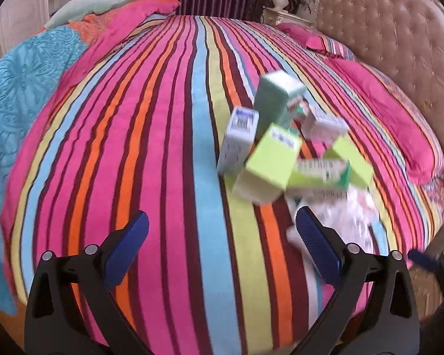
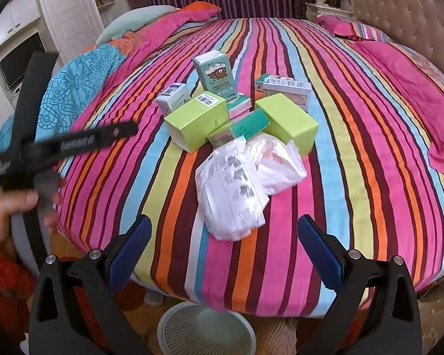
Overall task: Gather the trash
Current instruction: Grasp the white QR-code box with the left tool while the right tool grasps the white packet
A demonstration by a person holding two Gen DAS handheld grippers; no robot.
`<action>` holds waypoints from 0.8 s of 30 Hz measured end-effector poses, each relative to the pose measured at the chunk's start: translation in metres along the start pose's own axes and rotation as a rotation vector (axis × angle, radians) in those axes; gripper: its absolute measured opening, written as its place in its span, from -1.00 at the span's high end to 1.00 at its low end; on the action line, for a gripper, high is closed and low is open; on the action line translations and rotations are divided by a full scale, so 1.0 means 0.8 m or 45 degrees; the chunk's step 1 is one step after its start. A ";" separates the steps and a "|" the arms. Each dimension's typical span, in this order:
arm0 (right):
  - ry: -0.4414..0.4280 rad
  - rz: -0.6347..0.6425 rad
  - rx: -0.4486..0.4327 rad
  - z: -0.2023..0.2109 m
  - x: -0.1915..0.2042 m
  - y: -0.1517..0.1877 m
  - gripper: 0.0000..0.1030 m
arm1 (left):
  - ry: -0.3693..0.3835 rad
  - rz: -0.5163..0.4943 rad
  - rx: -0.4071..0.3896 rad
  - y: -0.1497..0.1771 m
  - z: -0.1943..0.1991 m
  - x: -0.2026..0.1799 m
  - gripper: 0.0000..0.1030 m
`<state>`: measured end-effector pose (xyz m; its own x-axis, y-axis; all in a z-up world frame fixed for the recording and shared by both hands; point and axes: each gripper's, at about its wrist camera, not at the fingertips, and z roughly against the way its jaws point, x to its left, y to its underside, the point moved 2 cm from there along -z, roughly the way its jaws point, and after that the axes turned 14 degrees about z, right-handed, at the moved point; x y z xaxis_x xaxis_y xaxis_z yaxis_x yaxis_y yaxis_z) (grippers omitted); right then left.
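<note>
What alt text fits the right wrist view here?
A pile of small cardboard boxes and crumpled white wrappers sits on a bed with a striped cover. The right gripper, jaws open and empty, faces it. A mesh wastebasket stands below the bed's edge.

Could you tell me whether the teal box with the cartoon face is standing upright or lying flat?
Upright: the teal cartoon-face box stands on end on the striped bedspread, taller than neighbouring boxes.

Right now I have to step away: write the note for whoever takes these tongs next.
Left tongs: open, empty, over the striped bed.
Right tongs: open, empty, facing the pile from the bed's edge.
Trash: small cartons heaped mid-bed, two white wrappers on their near side.
Mesh bin on the floor under the right tongs.
Done: nothing visibly collected.
Left: the whole pile; the near wrappers look easiest first.
</note>
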<state>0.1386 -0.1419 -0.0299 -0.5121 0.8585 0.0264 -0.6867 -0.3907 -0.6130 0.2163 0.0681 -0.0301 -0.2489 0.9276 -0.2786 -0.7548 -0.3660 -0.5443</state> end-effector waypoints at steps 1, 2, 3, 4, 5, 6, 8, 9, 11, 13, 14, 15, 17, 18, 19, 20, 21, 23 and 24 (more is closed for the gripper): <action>0.001 0.003 0.000 -0.003 -0.001 -0.002 -0.84 | 0.006 0.005 -0.001 -0.009 -0.007 -0.002 -0.88; -0.001 0.006 0.000 -0.007 -0.002 -0.003 -0.84 | 0.007 0.006 -0.002 -0.015 -0.012 -0.003 -0.88; -0.003 0.007 0.001 -0.010 -0.002 -0.005 -0.84 | 0.006 0.002 -0.002 -0.024 -0.019 -0.005 -0.88; -0.004 0.007 0.005 -0.014 -0.003 -0.005 -0.84 | 0.005 -0.001 0.002 -0.028 -0.025 -0.005 -0.88; -0.004 0.006 0.006 -0.017 -0.004 -0.007 -0.84 | 0.009 -0.006 0.008 -0.035 -0.033 -0.007 -0.88; -0.006 0.007 0.007 -0.020 -0.005 -0.007 -0.84 | 0.010 -0.011 0.016 -0.041 -0.041 -0.009 -0.88; -0.008 0.008 0.011 -0.027 -0.007 -0.008 -0.84 | 0.015 -0.021 0.031 -0.049 -0.053 -0.013 -0.88; -0.007 0.010 0.011 -0.029 -0.007 -0.010 -0.84 | 0.017 -0.026 0.032 -0.051 -0.056 -0.015 -0.88; -0.009 0.012 0.013 -0.034 -0.008 -0.011 -0.84 | 0.016 -0.035 0.046 -0.056 -0.069 -0.017 -0.87; -0.008 0.017 0.013 -0.038 -0.009 -0.011 -0.83 | 0.017 -0.030 0.067 -0.060 -0.079 -0.017 -0.87; -0.007 0.021 0.014 -0.040 -0.010 -0.012 -0.83 | 0.017 -0.028 0.076 -0.061 -0.085 -0.017 -0.87; -0.005 0.024 0.012 -0.041 -0.010 -0.012 -0.83 | 0.018 -0.029 0.080 -0.061 -0.087 -0.017 -0.86; 0.000 0.033 0.015 -0.047 -0.009 -0.013 -0.82 | 0.018 -0.038 0.091 -0.063 -0.095 -0.018 -0.86; 0.004 0.037 0.020 -0.050 -0.009 -0.013 -0.82 | 0.017 -0.043 0.094 -0.064 -0.098 -0.018 -0.86; 0.006 0.041 0.023 -0.053 -0.009 -0.014 -0.81 | 0.016 -0.048 0.098 -0.065 -0.101 -0.018 -0.83; 0.007 0.046 0.028 -0.058 -0.008 -0.015 -0.80 | 0.018 -0.054 0.102 -0.067 -0.105 -0.019 -0.78; 0.006 0.052 0.037 -0.063 -0.007 -0.015 -0.66 | 0.025 -0.057 0.109 -0.070 -0.109 -0.019 -0.64; -0.005 0.056 0.064 -0.077 -0.005 -0.013 -0.63 | 0.052 -0.052 0.131 -0.074 -0.116 -0.019 -0.51; -0.003 0.057 0.076 -0.083 -0.005 -0.013 -0.63 | 0.061 -0.049 0.134 -0.077 -0.118 -0.019 -0.45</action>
<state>0.1819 -0.1195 -0.0761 -0.5441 0.8390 0.0020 -0.6928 -0.4480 -0.5652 0.3244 0.0693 -0.0671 -0.1914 0.9353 -0.2978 -0.8235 -0.3181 -0.4698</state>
